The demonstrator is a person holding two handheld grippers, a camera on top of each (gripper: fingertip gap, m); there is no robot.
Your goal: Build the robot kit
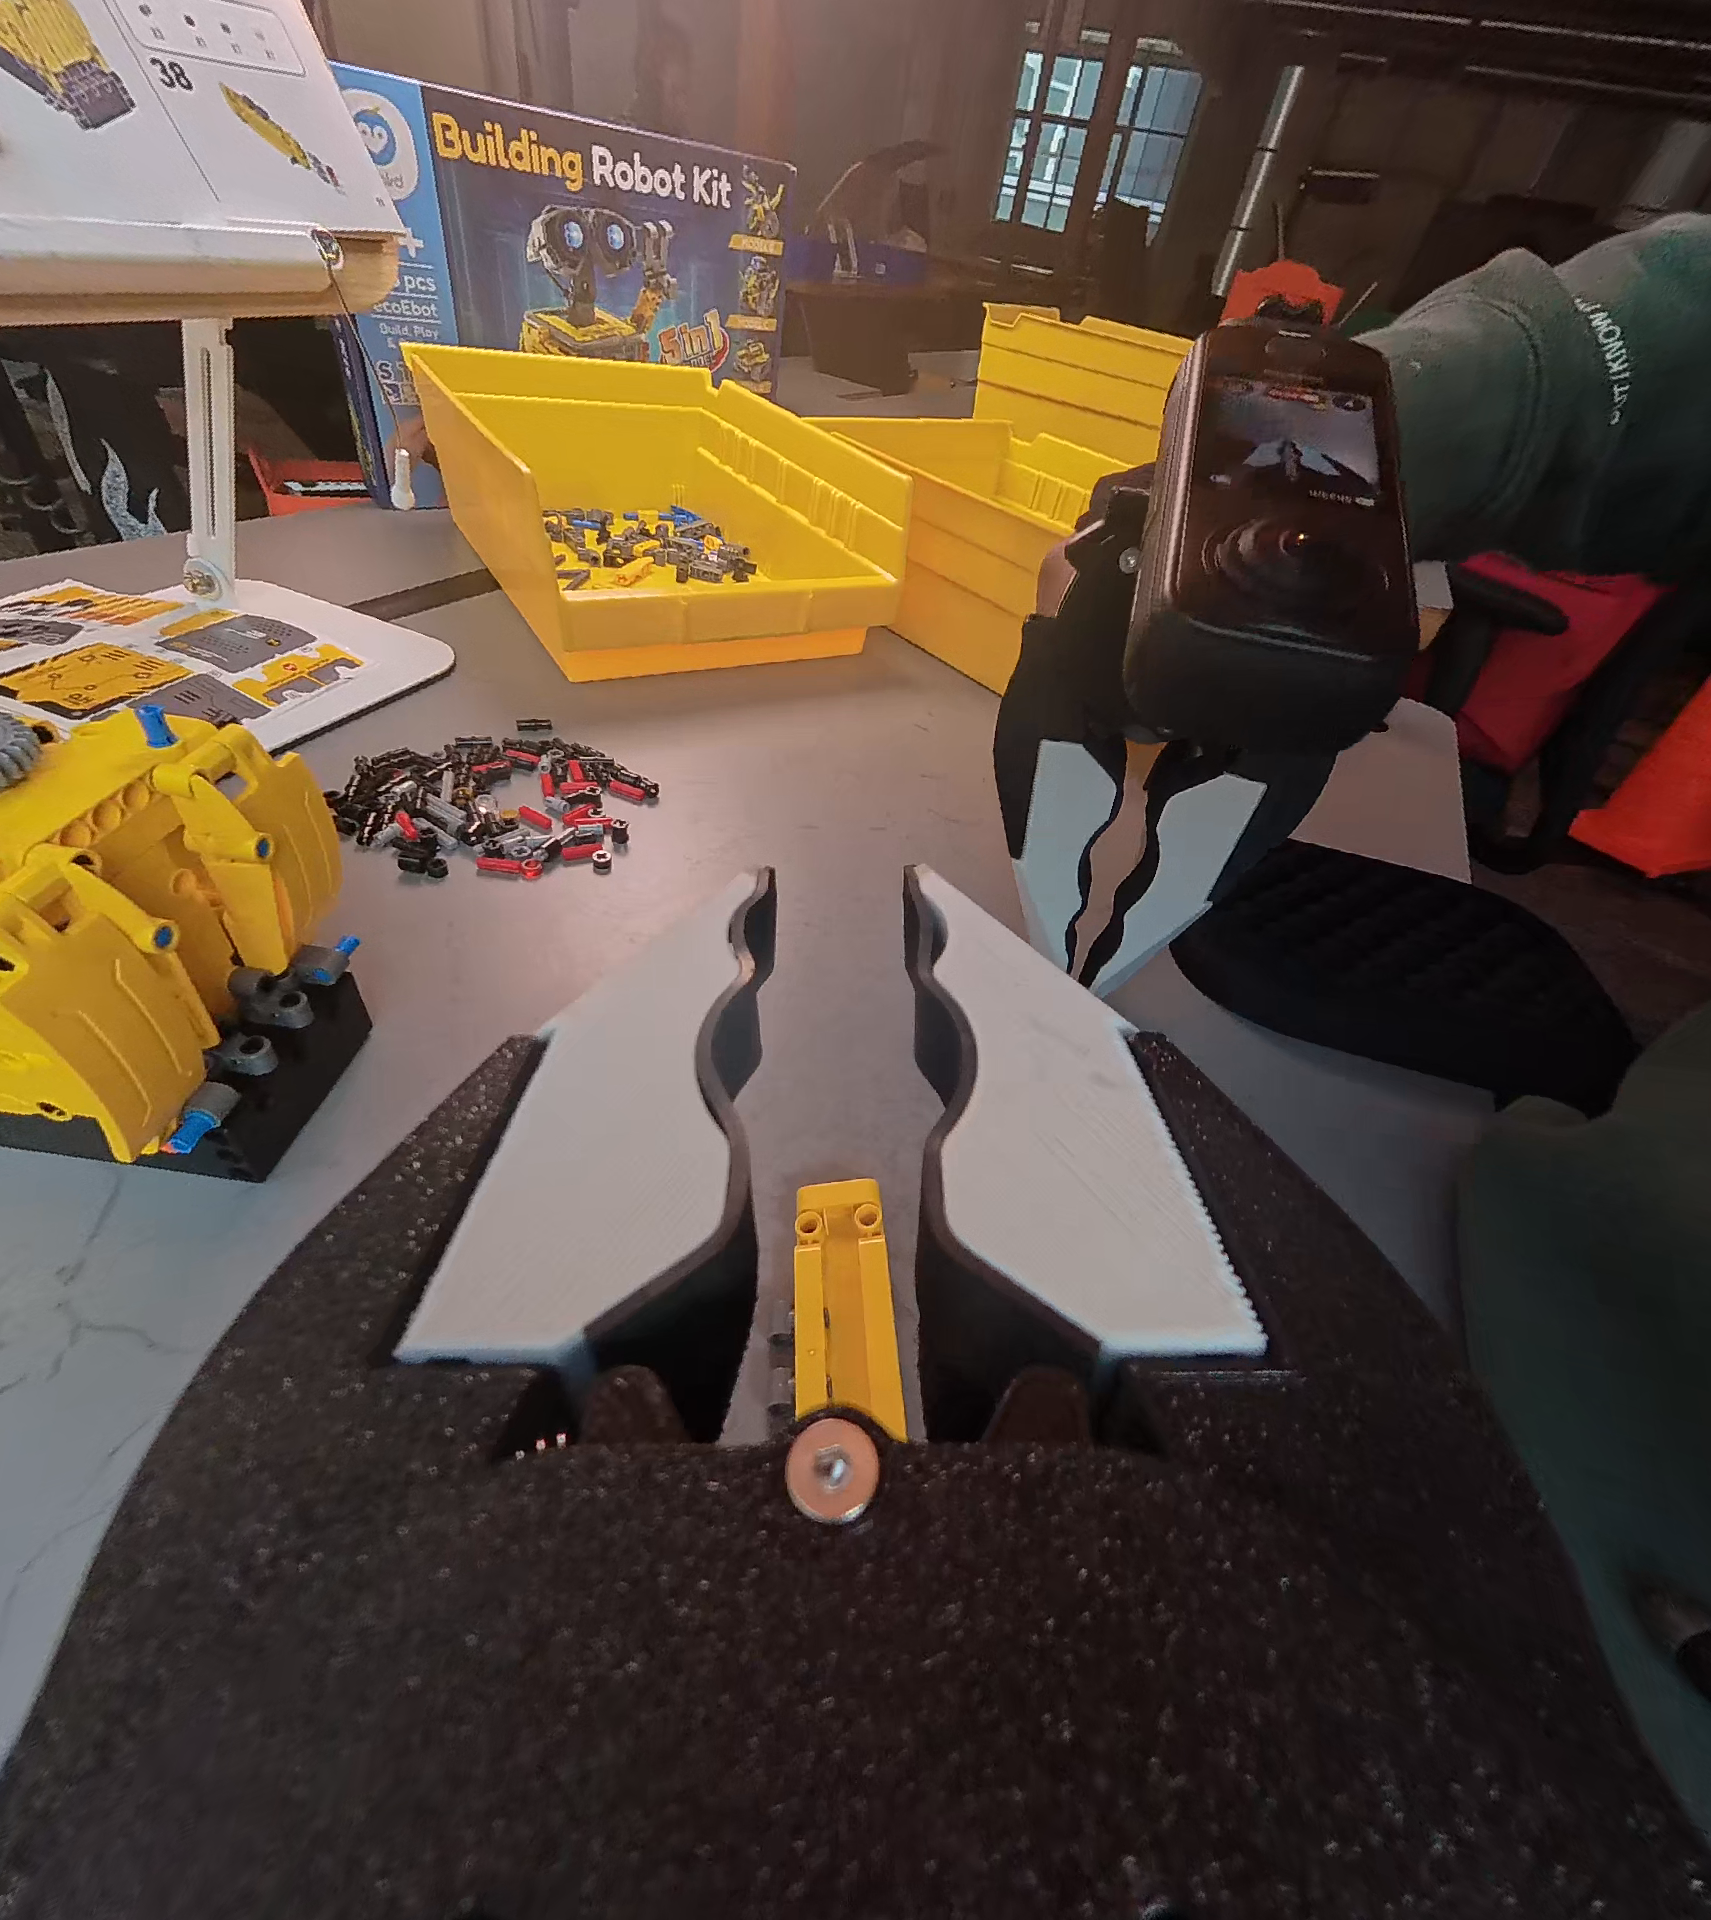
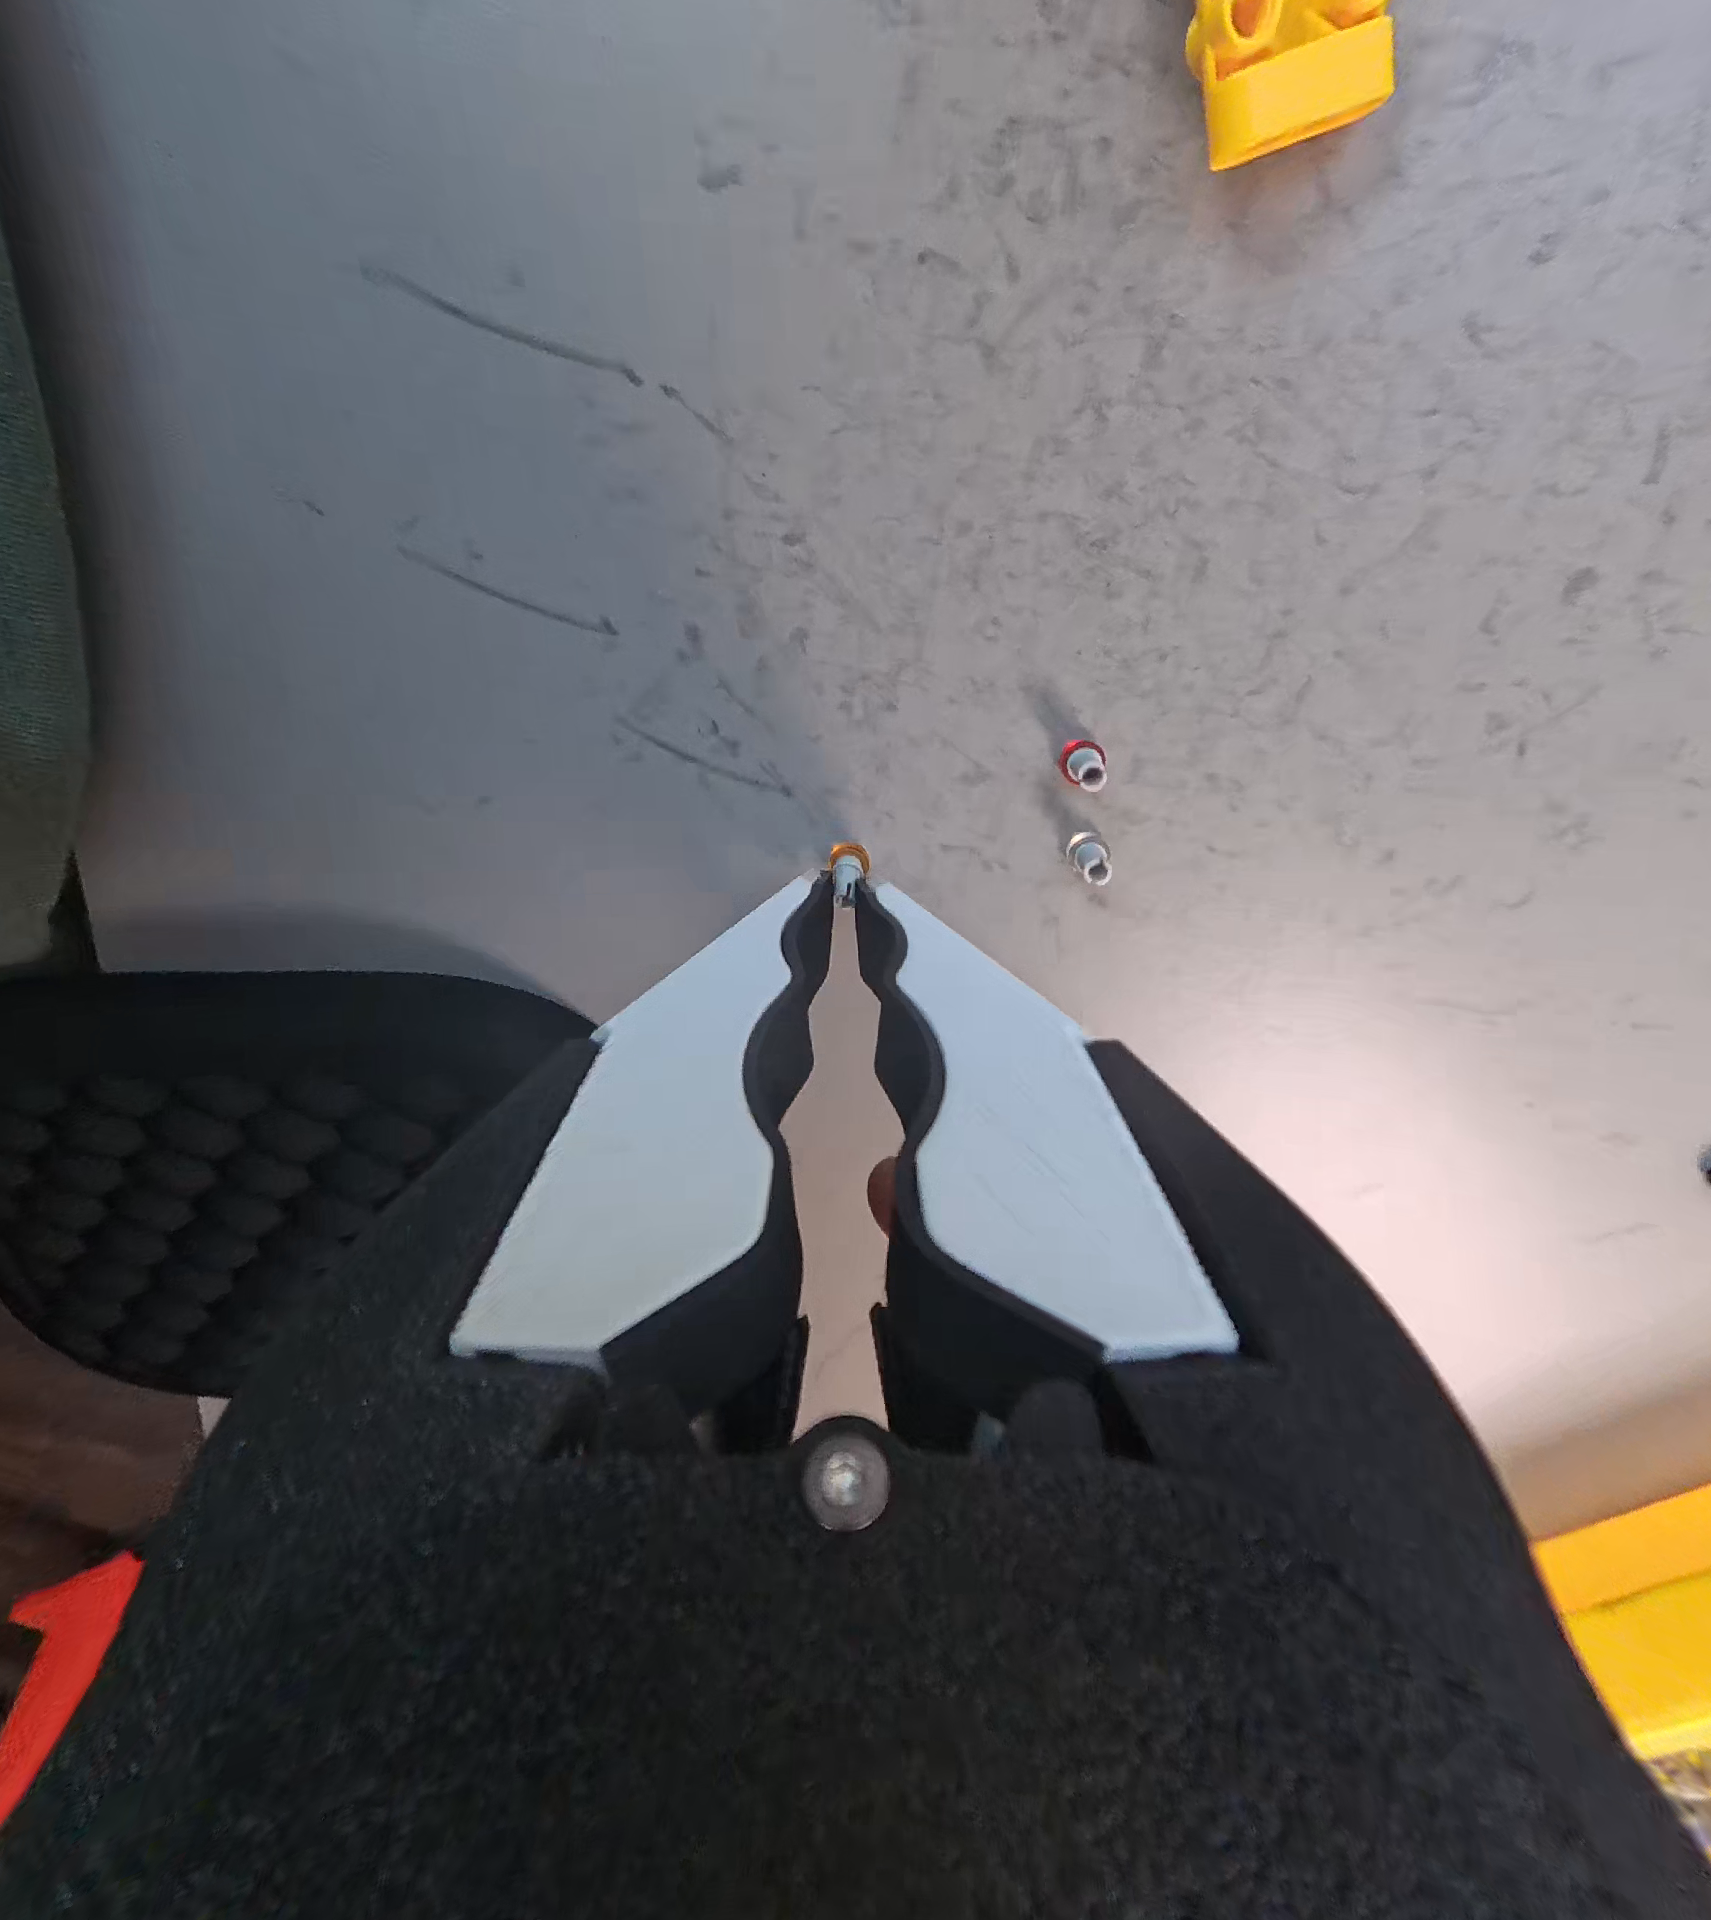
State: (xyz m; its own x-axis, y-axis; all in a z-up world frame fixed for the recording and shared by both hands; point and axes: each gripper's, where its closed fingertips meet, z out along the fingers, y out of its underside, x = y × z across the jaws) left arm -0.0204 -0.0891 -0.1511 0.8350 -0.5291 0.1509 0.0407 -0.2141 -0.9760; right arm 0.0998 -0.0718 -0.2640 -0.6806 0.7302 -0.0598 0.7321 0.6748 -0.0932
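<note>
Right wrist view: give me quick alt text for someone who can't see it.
The right gripper points down at a scuffed grey table, its tips shut on a tiny orange-capped pin. Two similar small pins, one red-capped and one grey, lie just to its right, and a yellow block piece sits at the top edge.

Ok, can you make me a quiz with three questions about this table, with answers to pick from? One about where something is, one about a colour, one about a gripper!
1. Where do the small grey and blue toy parts lie?
A in the yellow plastic bin
B on the instruction booklet
C under the orange cone

2. What colour is the cap of the tiny pin at the right gripper tips?
A green
B orange
C purple

3. How is the left gripper?
A open
B shut on a block
C out of view

Answers: 1 A, they sit on the bin's floor. 2 B, its cap shows orange. 3 A, its fingers stand apart.
</note>
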